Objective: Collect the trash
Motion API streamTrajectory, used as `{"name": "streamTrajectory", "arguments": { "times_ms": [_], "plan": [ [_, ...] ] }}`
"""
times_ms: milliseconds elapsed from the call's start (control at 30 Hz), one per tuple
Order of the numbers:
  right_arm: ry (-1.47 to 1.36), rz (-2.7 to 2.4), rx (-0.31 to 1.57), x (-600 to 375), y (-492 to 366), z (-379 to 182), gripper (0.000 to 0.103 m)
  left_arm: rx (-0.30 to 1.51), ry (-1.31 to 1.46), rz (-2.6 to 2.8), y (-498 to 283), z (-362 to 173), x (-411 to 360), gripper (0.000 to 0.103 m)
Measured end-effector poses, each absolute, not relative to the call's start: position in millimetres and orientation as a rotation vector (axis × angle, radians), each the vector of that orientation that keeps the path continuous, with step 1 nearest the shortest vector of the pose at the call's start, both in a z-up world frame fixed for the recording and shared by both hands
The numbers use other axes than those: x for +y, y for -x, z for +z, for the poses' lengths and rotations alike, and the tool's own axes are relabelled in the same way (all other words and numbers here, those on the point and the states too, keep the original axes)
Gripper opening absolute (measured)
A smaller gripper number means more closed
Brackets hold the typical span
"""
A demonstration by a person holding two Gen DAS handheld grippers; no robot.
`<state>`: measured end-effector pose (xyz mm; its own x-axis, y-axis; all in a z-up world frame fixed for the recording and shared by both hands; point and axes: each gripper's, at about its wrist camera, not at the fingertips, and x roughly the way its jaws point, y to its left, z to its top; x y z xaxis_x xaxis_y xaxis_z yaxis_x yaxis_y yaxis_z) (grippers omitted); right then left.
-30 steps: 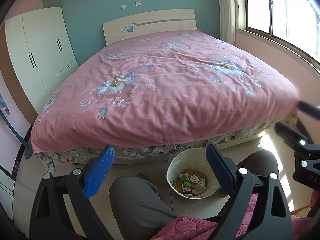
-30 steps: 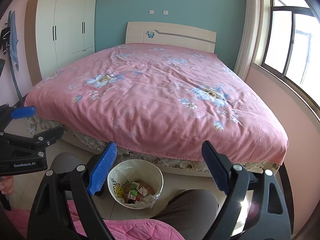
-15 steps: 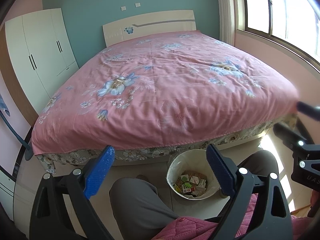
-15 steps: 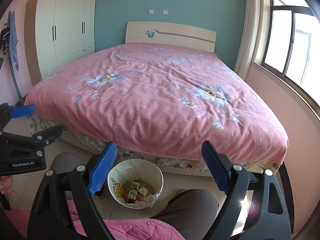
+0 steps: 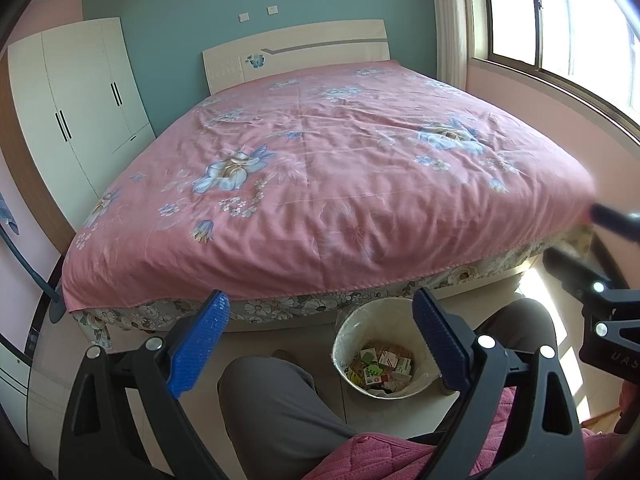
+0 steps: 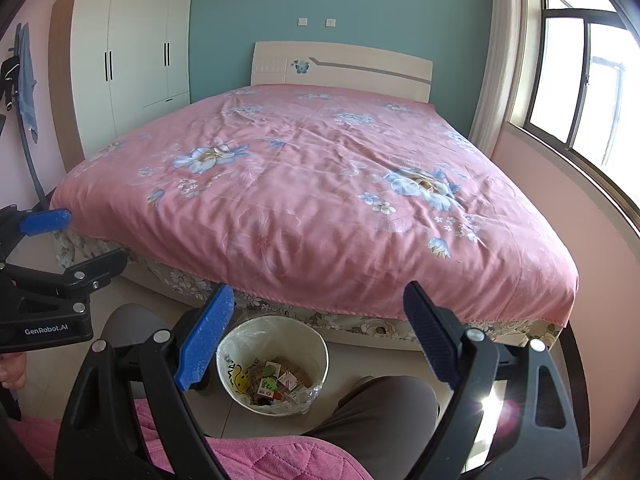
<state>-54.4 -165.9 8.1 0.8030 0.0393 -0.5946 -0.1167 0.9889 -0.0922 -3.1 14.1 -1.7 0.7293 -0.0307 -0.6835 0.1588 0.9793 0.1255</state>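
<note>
Between our knees, on the tiled floor just in front of the bed, stands the trash bin (image 5: 378,354), and we take it as our landmark. It is lined with a clear plastic bag, and small colourful boxes and wrappers (image 6: 276,382) already lie in the bottom. We think it is placed there so that both hands can drop things in with a short reach.

We hold the left tool (image 5: 318,342) above the bin and a little to its left, with the jaws spread wide and nothing between them. The right tool (image 6: 316,340) hangs above the bin too, equally released and empty. Each tool is seen from the side in the other camera.

Behind the bin, the bed (image 6: 320,184) fills most of the room, and its pink flowered cover (image 5: 340,184) hangs over the near edge, close to the bin's rim. We see no loose trash on the cover, so in our judgement the collecting is almost done or finished.

Room for moving is narrow: our legs (image 5: 276,408) close both sides of the bin. A white wardrobe (image 6: 132,60) stands far left of the bin and a window (image 5: 560,20) far right.
</note>
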Motion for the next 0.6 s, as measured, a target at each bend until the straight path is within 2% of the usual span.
{"name": "streamTrajectory", "arguments": {
  "times_ms": [600],
  "plan": [
    [0.12,0.084,0.639,-163.5,55.8,4.2,0.085,0.741,-0.186,-0.117,3.7,-0.8,14.5,0.094]
  ]
}}
